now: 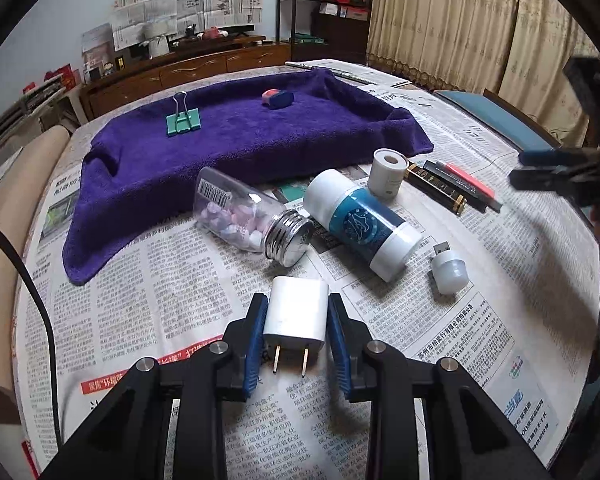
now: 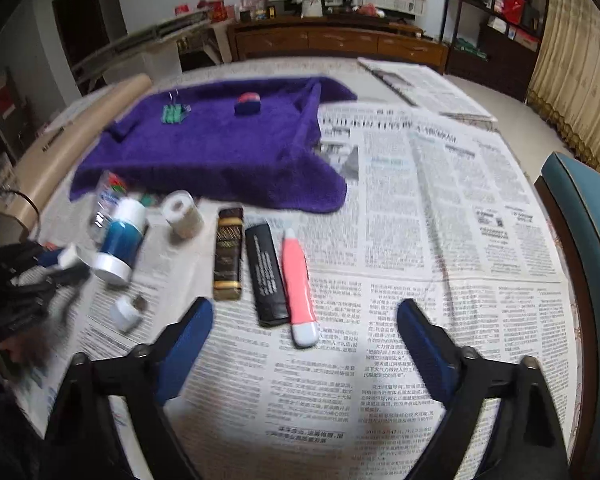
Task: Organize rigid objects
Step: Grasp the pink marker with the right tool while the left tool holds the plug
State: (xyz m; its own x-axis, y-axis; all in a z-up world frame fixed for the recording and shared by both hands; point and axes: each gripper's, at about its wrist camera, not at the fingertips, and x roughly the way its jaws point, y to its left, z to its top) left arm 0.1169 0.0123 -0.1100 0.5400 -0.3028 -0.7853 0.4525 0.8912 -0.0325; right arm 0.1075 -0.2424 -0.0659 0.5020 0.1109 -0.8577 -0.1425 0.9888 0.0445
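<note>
My left gripper [image 1: 296,312] brackets the white plastic two-prong charger [image 1: 295,314] on the newspaper; its blue pads sit beside it, contact unclear. I'd squeeze squarely before lifting toward the purple towel [image 1: 240,136]. My right gripper [image 2: 305,320] hangs spread, empty.

It was a home living room: a wooden sideboard [image 2: 336,42] stood far off, curtains [image 1: 460,28] hung right, shelves [image 2: 500,12] held boxes.
</note>
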